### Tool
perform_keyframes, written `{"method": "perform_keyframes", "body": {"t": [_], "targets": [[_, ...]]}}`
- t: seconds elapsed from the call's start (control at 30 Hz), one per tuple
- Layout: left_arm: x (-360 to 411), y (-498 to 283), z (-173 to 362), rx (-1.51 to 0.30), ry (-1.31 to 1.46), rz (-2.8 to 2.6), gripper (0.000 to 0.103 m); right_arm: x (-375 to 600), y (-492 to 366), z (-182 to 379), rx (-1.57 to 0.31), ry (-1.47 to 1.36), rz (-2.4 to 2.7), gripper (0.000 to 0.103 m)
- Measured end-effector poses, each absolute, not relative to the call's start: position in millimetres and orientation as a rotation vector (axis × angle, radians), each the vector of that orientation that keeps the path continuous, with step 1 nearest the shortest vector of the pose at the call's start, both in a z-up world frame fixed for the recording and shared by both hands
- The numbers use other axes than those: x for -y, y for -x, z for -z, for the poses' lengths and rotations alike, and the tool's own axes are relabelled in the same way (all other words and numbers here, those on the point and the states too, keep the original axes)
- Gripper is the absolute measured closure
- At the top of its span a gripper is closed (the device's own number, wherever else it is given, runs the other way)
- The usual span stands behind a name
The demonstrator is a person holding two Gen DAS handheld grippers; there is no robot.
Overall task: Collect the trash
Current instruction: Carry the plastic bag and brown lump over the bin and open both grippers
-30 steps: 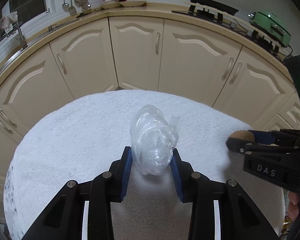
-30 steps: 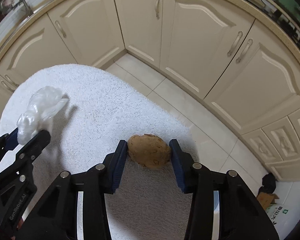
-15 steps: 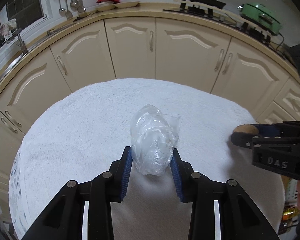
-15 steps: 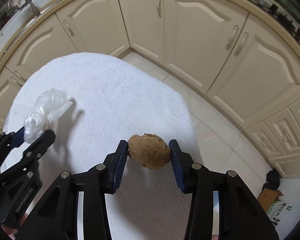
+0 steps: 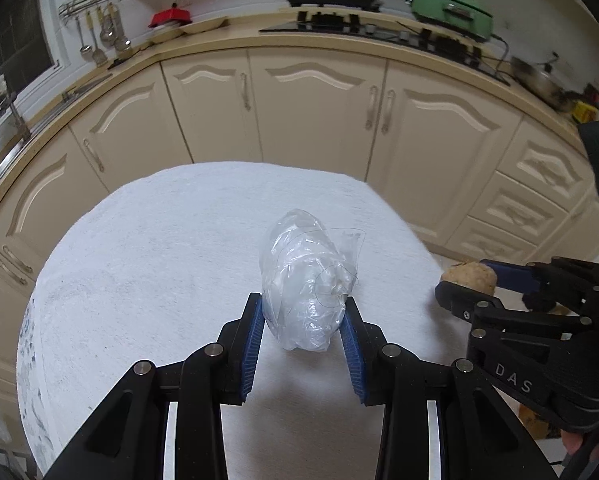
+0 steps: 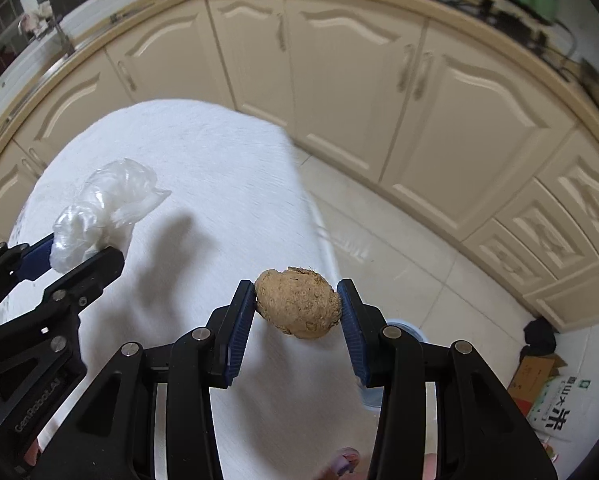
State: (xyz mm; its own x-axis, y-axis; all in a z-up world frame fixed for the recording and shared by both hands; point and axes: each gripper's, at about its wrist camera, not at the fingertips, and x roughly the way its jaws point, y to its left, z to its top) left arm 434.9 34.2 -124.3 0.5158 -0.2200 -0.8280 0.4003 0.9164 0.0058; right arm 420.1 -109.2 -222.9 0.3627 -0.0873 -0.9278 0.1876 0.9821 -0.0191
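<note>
Trash clamped in both grippers above the white-covered table

Trash comes in two pieces here. A crumpled clear plastic bag [image 5: 305, 284] sits squeezed between the blue pads of the left gripper [image 5: 302, 320], its lower end hanging just past the fingertips and its loose upper end sticking up beyond them. It is clear of the table [image 5: 147, 264], whose white fuzzy cover shows beneath it, and in the right wrist view its shadow falls on the cover well apart from it. The left gripper's jaws are clenched on the bag from both sides.

A brown, rough, egg-shaped lump [image 6: 298, 303] is pinched between the pads of the right gripper [image 6: 298, 310], both pads pressing on its sides. It hangs near the table's right edge, close to where the white cover gives way to the pale tiled floor [image 6: 411, 248].

From the left wrist view the right gripper appears at the right, just past the table's right edge, with the lump showing at its tips. From the right wrist view the left gripper appears at the left, over the table.

Cream cabinet doors [image 5: 319, 112] curve behind the table under a beige countertop [image 5: 227, 42]. A green appliance [image 5: 451, 10] stands on that countertop at the right, and a cardboard box [image 6: 537, 372] lies on the floor at the right.
</note>
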Motion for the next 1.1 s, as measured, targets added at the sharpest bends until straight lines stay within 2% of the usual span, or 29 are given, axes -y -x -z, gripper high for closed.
{"method": "perform_keyframes", "body": {"t": [0.53,0.83,1.1], "targets": [[84,-353,108,-0.992,-0.33,0.588,0.069,228,-293,217,-1.134,-0.279,0.427,0.06],[172,-345,150,-1.064,-0.426,0.649,0.069,288,-231,241,-1.163,-0.4,0.494,0.06],[250,-361,213,-1.146,-0.534,0.625,0.069,324,-200,281,-1.215,-0.501,0.525,0.06]]}}
